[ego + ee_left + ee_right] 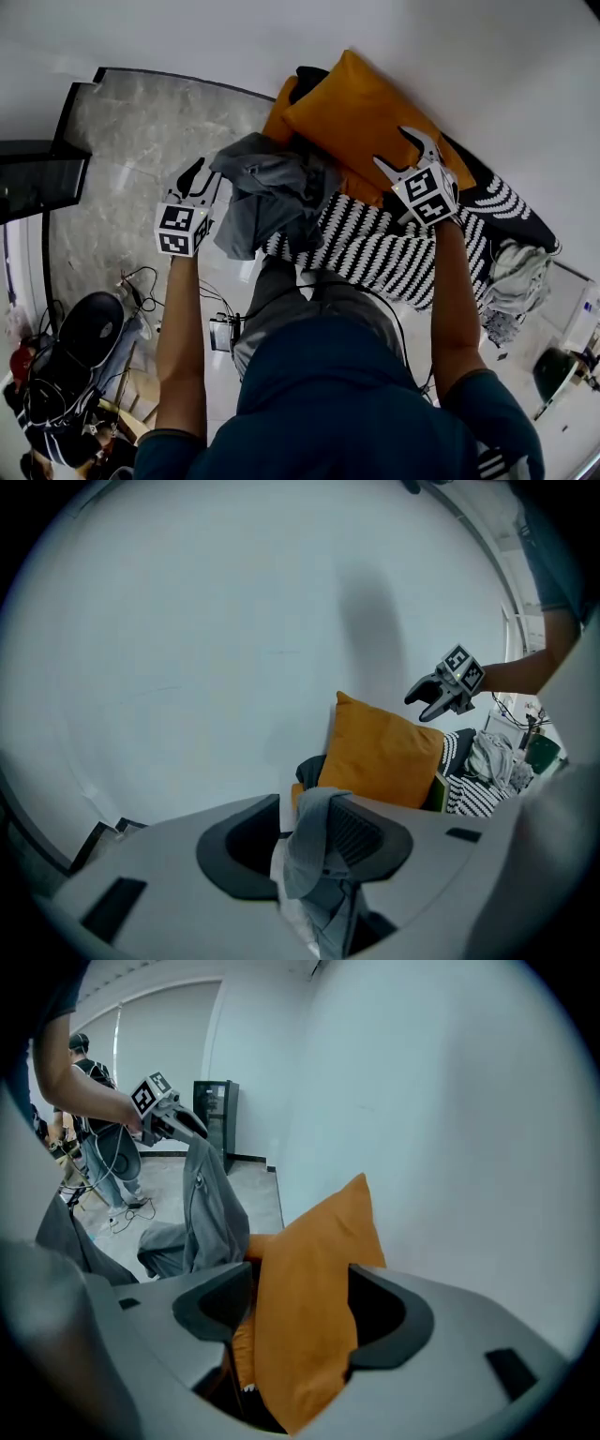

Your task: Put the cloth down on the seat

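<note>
Grey cloth (272, 202) pinched by one end between jaws of left gripper (208, 172), hanging bunched beside orange cushion (361, 117) and over near edge of striped seat (375, 248); right gripper (392, 148) with jaws wide apart above cushion, gripping nothing.

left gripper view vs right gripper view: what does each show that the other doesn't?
Only the left gripper view: the left gripper's jaws shut on the cloth seen close up, the right gripper from outside, and the striped seat.
Only the right gripper view: the cushion standing between the right gripper's wide-apart jaws, the left gripper from outside with the cloth hanging from it, and a dark cabinet.
Both: cushion, cloth, white wall.
</note>
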The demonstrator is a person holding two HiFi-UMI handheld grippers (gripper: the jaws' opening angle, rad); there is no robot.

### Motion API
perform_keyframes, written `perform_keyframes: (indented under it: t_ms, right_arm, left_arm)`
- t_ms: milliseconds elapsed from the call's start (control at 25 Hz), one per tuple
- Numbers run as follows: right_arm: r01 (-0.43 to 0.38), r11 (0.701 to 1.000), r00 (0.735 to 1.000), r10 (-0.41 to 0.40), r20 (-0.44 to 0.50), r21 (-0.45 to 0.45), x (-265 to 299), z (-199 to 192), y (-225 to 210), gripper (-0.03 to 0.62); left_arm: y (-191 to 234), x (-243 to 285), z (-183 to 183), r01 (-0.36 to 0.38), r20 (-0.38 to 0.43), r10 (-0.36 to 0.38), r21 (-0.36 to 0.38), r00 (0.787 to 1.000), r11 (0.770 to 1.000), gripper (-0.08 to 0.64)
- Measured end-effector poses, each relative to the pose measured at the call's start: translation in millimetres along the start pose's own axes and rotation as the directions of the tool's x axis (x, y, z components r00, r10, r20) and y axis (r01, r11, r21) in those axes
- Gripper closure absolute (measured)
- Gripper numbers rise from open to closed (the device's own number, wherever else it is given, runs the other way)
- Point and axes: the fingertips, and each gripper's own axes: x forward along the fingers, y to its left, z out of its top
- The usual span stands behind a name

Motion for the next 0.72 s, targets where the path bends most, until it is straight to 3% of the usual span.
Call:
perform_keyframes:
  t_ms: [160, 280, 480, 600, 720]
  right_arm:
    - [0.011, 1.000, 0.999, -0.012, 0.044, 0.008, -8, 12, 7, 0.264]
    - [0.010, 1.000, 0.998, -0.011, 0.065, 0.015, -12, 18, 12, 0.264]
    - [0.009, 1.000, 0.996, -0.010, 0.088, 0.016, -26, 23, 22, 0.264]
    - [0.010, 1.000, 0.995, -0.012, 0.097, 0.016, -30, 25, 26, 0.264]
    - [0.010, 1.000, 0.995, -0.012, 0.102, 0.014, -34, 25, 30, 0.264]
  left_arm:
    - [-18, -9, 0, 0.040, -0.005, -0.040, 0.017, 0.999, 0.999, 0.422]
    - [-33, -12, 0, 0.105, -0.048, -0.104, 0.025, 0.993, 0.994, 0.420]
    - [-57, -27, 0, 0.159, -0.125, -0.146, 0.093, 0.981, 0.983, 0.386]
    - [-70, -37, -14, 0.224, -0.269, -0.170, 0.183, 0.948, 0.957, 0.386]
    - [-79, -50, -22, 0.292, -0.410, -0.151, 0.310, 0.900, 0.905, 0.386]
